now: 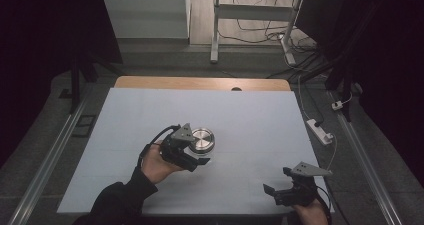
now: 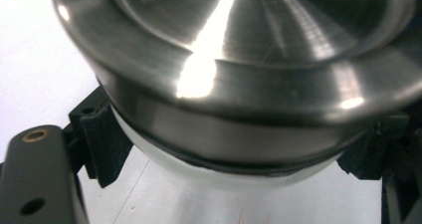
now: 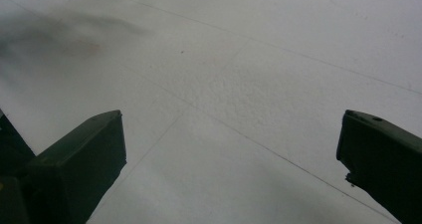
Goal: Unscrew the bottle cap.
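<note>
Steel-lidded jar [image 1: 202, 140], mid-worktop, is pinched by the left gripper [image 1: 196, 157]; lifting is judged next; right gripper [image 1: 277, 185] is spread.

The left gripper [image 1: 196, 152] sits mid-counter, held from below by the left hand [image 1: 157, 166], its fingers [image 2: 102, 139] spread wide. The right gripper [image 1: 275, 182] rests low at the near right, fingers [image 3: 79, 164] parted with nothing between them.

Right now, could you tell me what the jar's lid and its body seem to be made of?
The lid looks like brushed metal, probably steel: fine circular lines and bright glare streaks. The jar body beneath looks like pale frosted glass or plastic; which one is unclear. A thin dark band between them may be a rubber seal. The left gripper has its jaws around the body.
</note>
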{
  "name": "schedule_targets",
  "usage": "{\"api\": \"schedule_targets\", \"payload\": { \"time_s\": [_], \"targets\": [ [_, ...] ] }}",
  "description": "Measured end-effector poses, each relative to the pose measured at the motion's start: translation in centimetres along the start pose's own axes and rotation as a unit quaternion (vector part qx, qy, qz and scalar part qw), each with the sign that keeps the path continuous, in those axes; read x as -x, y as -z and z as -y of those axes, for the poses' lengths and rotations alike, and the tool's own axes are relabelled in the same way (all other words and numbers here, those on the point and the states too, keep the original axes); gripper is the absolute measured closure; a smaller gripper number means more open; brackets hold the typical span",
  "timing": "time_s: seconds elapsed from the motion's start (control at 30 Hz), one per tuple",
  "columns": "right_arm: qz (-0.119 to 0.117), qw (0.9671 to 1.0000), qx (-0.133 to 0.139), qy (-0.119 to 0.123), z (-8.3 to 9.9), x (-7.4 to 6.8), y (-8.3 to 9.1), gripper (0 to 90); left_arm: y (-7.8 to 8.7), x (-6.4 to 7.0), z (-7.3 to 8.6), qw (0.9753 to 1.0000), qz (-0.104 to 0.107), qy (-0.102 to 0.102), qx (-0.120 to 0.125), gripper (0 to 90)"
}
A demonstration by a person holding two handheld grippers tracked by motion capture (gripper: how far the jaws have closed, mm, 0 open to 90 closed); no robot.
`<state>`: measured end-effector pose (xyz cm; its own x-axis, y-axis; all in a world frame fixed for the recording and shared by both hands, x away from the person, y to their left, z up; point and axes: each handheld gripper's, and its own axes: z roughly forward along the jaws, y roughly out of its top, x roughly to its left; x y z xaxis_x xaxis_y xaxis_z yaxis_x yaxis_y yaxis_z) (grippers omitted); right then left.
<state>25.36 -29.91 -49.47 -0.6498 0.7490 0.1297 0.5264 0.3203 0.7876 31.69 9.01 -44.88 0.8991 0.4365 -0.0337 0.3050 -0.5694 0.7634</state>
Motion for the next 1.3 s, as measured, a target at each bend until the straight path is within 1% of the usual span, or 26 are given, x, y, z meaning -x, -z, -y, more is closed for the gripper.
{"api": "schedule_targets", "payload": {
  "time_s": [0.1,0.23,0.33,0.37,0.53,0.57,0.67,0.7,0.73,0.8,0.9,0.93,0.97,1.03,1.13,1.17,1.23,1.27,1.3],
  "targets": [
    [-0.005,1.0000,0.004,-0.001,-0.2,-0.2,0.0,0.0,0.1,0.0,0.1,1.0000,0.001,0.003,0.002,15.6],
    [-0.008,0.9998,0.014,0.008,-0.6,-0.5,0.2,0.0,0.1,0.1,0.3,1.0000,0.002,0.004,0.003,15.6],
    [-0.021,0.9995,0.022,0.011,-1.1,-1.1,0.3,0.0,0.0,0.2,0.4,1.0000,0.002,0.005,0.005,15.6],
    [-0.021,0.9995,0.022,0.011,-1.1,-1.1,0.3,0.0,0.0,0.2,0.4,1.0000,0.002,0.004,0.004,15.6],
    [-0.028,0.9991,0.024,0.021,-1.8,-1.9,0.2,0.0,0.0,0.3,0.5,1.0000,0.000,0.003,0.004,15.6],
    [-0.034,0.9987,0.027,0.026,-2.1,-2.2,0.1,0.0,0.0,0.3,0.5,1.0000,0.000,0.003,0.004,15.6],
    [-0.039,0.9983,0.032,0.030,-2.4,-2.5,0.0,0.0,0.1,0.3,0.6,1.0000,0.000,0.003,0.007,15.6],
    [-0.044,0.9978,0.032,0.038,-2.7,-2.8,-0.2,0.0,0.1,0.3,0.6,1.0000,0.001,0.003,0.008,15.6],
    [-0.044,0.9978,0.032,0.038,-2.7,-2.8,-0.2,0.0,0.1,0.3,0.6,0.9999,0.003,0.007,0.012,15.6],
    [-0.049,0.9973,0.031,0.045,-3.0,-3.1,-0.4,0.0,0.3,0.3,0.6,0.9999,0.002,0.005,0.011,15.6],
    [-0.062,0.9957,0.033,0.061,-3.6,-3.7,-0.9,0.0,0.4,0.3,0.7,0.9999,0.002,0.005,0.013,15.6],
    [-0.062,0.9957,0.033,0.061,-3.6,-3.7,-0.9,0.0,0.4,0.3,0.7,0.9998,0.002,0.009,0.016,15.6],
    [-0.069,0.9947,0.034,0.068,-4.0,-4.1,-1.1,0.0,0.4,0.3,0.7,0.9998,0.003,0.009,0.017,15.6],
    [-0.073,0.9942,0.036,0.071,-4.3,-4.2,-1.3,0.0,0.5,0.3,0.7,0.9998,0.003,0.010,0.019,15.6],
    [-0.086,0.9920,0.040,0.083,-5.5,-4.8,-1.8,0.0,0.5,0.4,0.7,0.9998,0.002,0.009,0.018,15.6],
    [-0.086,0.9920,0.040,0.083,-5.5,-4.8,-1.8,0.0,0.5,0.4,0.7,0.9998,0.002,0.009,0.018,15.6],
    [-0.094,0.9904,0.045,0.091,-6.6,-5.4,-2.2,0.0,0.5,0.5,0.7,0.9998,0.000,0.007,0.017,15.6],
    [-0.094,0.9904,0.045,0.091,-6.6,-5.4,-2.2,0.0,0.5,0.5,0.7,0.9998,0.000,0.007,0.017,15.6],
    [-0.099,0.9894,0.047,0.096,-7.3,-5.8,-2.5,0.0,0.5,0.5,0.7,0.9998,0.000,0.006,0.017,15.6]
  ]
}}
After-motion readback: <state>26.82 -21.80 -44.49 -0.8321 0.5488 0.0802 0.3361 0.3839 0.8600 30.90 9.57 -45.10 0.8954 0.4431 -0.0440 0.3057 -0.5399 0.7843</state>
